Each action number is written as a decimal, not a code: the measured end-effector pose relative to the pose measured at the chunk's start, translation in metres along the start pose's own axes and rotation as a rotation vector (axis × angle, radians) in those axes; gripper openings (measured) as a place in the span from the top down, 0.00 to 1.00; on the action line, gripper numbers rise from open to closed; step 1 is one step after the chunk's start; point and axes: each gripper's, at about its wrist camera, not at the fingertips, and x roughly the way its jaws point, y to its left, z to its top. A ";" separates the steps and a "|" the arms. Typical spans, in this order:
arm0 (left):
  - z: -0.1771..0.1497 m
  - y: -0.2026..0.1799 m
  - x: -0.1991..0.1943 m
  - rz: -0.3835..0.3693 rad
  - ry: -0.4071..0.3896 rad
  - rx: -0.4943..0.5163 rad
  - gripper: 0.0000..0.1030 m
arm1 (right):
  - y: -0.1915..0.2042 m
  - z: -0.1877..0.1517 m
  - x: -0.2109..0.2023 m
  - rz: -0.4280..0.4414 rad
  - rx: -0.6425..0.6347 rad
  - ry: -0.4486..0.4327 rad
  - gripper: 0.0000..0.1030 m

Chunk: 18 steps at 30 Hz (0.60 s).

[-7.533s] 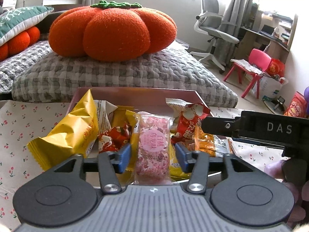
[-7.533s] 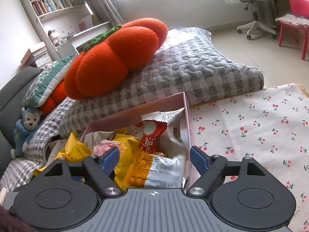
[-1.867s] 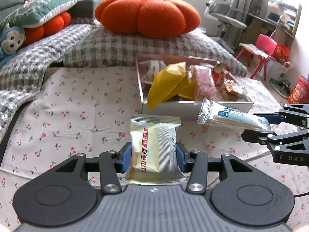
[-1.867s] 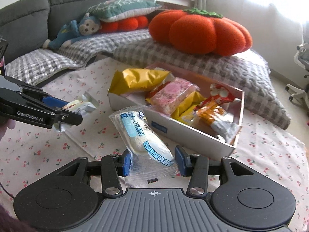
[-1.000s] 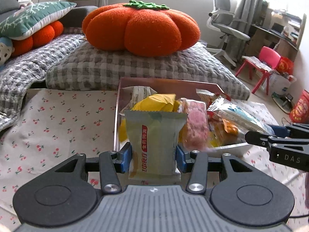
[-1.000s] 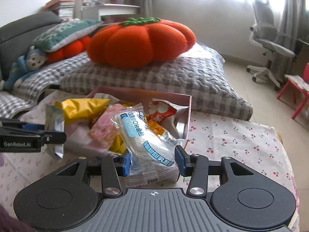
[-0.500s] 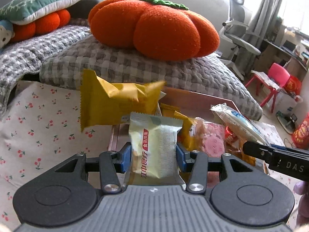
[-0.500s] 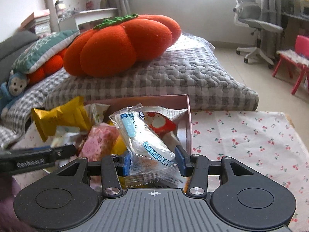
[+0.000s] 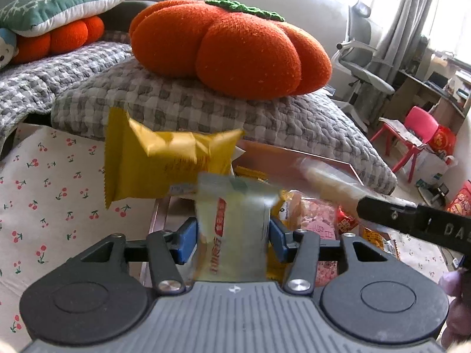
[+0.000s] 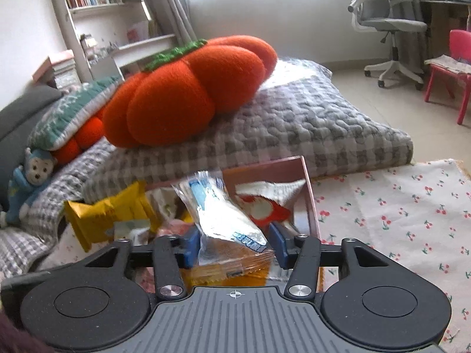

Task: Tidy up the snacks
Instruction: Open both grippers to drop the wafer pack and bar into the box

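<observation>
The pink snack box (image 9: 323, 163) lies on the cherry-print cloth, with several packets in it. My left gripper (image 9: 232, 235) hangs over its near left corner and its jaws are opening. A pale green packet with red print (image 9: 232, 229) is blurred between them and is slipping free. My right gripper (image 10: 234, 239) is above the box (image 10: 307, 182), its jaws opening too. The clear packet with blue print (image 10: 217, 209) stands loose between the pads with gaps on both sides. A big yellow packet (image 9: 164, 164) leans over the box's left rim.
An orange pumpkin cushion (image 9: 229, 47) sits on a grey checked quilt (image 9: 164, 103) right behind the box. Cherry-print cloth (image 10: 412, 206) spreads right and left of it. An office chair (image 10: 388, 29), a pink chair (image 9: 412, 135) and a blue monkey plush (image 10: 32, 173) stand farther off.
Both grippers carried their packets over the box. Within the last half second both pairs of jaws widened, the right far more, and both packets blur as they slip.
</observation>
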 end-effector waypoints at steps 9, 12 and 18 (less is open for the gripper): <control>-0.001 -0.003 -0.006 0.024 0.022 0.037 0.39 | 0.005 0.001 -0.010 -0.015 -0.041 0.007 0.29; -0.002 -0.006 -0.012 0.026 0.032 0.060 0.31 | 0.006 -0.003 -0.017 -0.049 -0.067 0.006 0.25; -0.006 -0.018 -0.033 0.025 0.029 0.106 0.14 | -0.003 -0.001 -0.039 -0.117 -0.080 -0.015 0.16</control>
